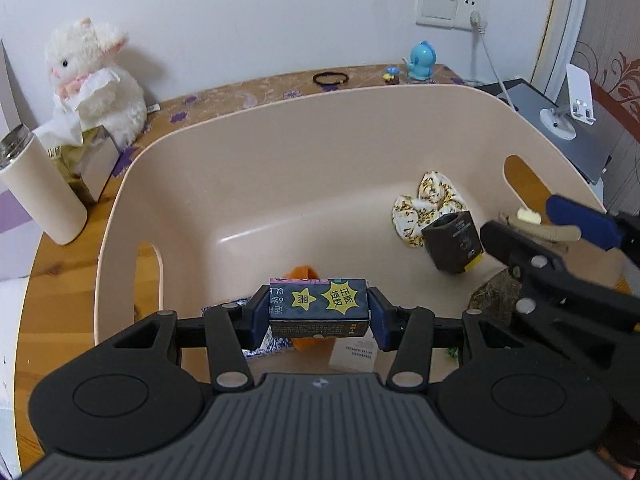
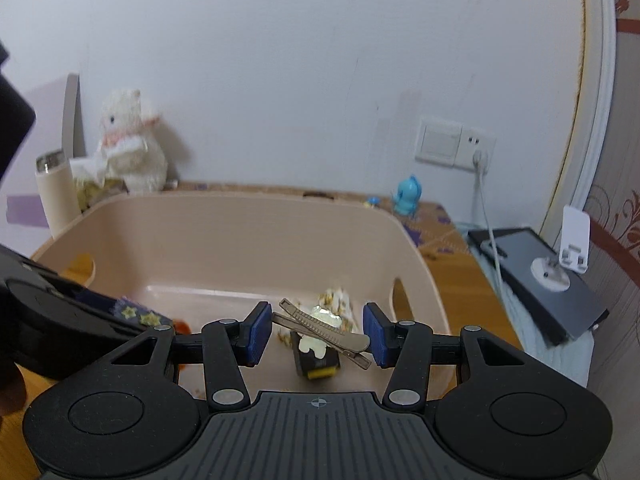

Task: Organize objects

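My left claw (image 1: 318, 314) is clenched on a dark box (image 1: 319, 307), held crosswise between both pads above the near wall of the pink basket (image 1: 248, 184). My right claw (image 2: 316, 334) is released; the hair clip (image 2: 320, 328) lies slantwise between its pads, over the basket's right end.

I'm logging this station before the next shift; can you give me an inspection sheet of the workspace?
Surface: wooden table with a patterned runner at the back.
Job's things: beige bin holding a dark cube, scrunchie and orange item; dark box; hair clip.
Clutter: plush lamb, bottle, blue toy, hair tie.
Grippers: left gripper shut on the box; right gripper open around the clip, contact unclear.
Cables: white cable from the wall socket.
Surroundings: white wall, phone stand.
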